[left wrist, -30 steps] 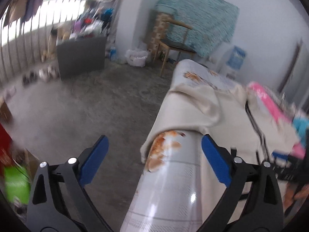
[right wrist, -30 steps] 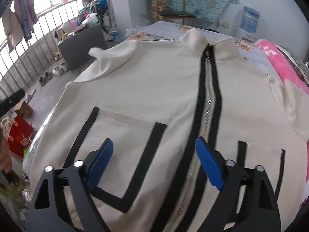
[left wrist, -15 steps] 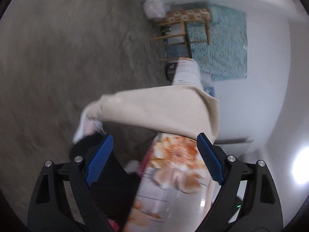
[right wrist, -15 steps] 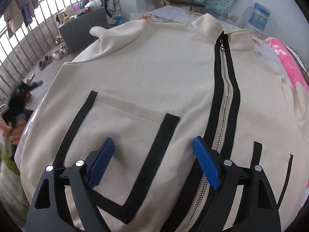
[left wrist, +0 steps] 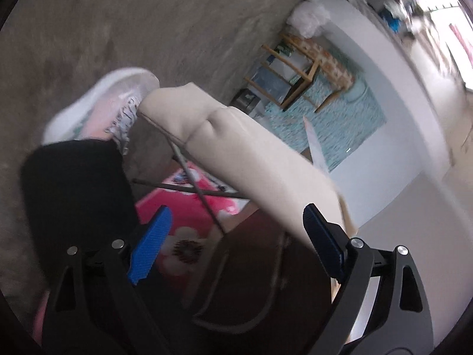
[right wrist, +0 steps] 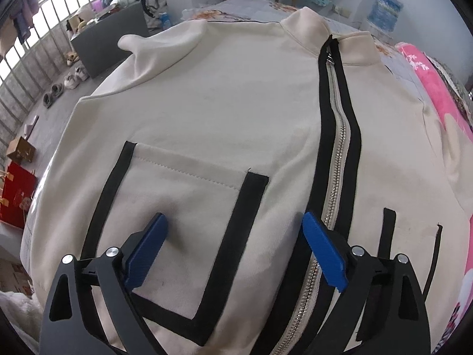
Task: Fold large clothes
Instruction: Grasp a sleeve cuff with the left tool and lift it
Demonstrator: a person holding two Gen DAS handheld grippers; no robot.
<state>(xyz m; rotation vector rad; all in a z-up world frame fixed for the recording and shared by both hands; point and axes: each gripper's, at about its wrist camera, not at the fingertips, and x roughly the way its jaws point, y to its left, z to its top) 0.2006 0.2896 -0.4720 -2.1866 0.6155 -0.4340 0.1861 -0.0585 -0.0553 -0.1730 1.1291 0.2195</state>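
- The jacket (right wrist: 224, 112) is cut off at six o'clock; its hem is out of frame.
- The sleeve (left wrist: 242, 153) is blurred toward four o'clock.
- The window (left wrist: 443, 6) at one o'clock is smeared.

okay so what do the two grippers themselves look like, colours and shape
Both match: the left gripper and right gripper each have two black angular arms with triangular cut-outs, silver round bolt heads at the joints, and flat bright-blue ribbed pads on the fingers. No cables or markings show.

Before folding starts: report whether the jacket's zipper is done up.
Zipped: the zipper runs closed up the jacket to the collar.
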